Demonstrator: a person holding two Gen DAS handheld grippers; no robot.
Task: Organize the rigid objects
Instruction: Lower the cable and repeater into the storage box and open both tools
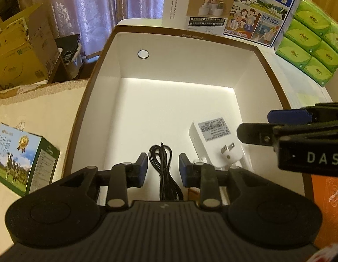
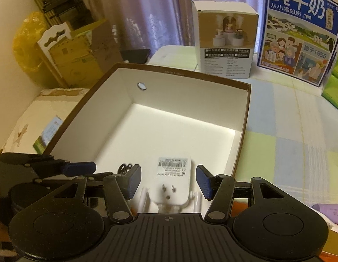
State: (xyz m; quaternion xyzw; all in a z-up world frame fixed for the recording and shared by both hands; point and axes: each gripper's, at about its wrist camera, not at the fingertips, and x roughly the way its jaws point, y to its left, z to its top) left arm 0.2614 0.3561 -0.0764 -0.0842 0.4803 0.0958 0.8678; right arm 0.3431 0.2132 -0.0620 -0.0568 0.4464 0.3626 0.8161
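While both grippers hang over the near end of the open white-lined box (image 1: 116,50), the left gripper (image 1: 163,168) has its blue-padded fingers (image 1: 142,163) slightly parted, with the coiled black cable (image 1: 162,163) lying between them on the box floor; neither pad appears to press on it. To the right of those fingers lies the white plug-in adapter (image 1: 212,139), prongs up. In the right wrist view, the right gripper (image 2: 168,181) stands partly open, its fingers (image 2: 203,181) flanking the adapter (image 2: 172,174) without touching it. Beyond the box, a humidifier carton (image 2: 225,41) stands on the tabletop (image 2: 289,131).
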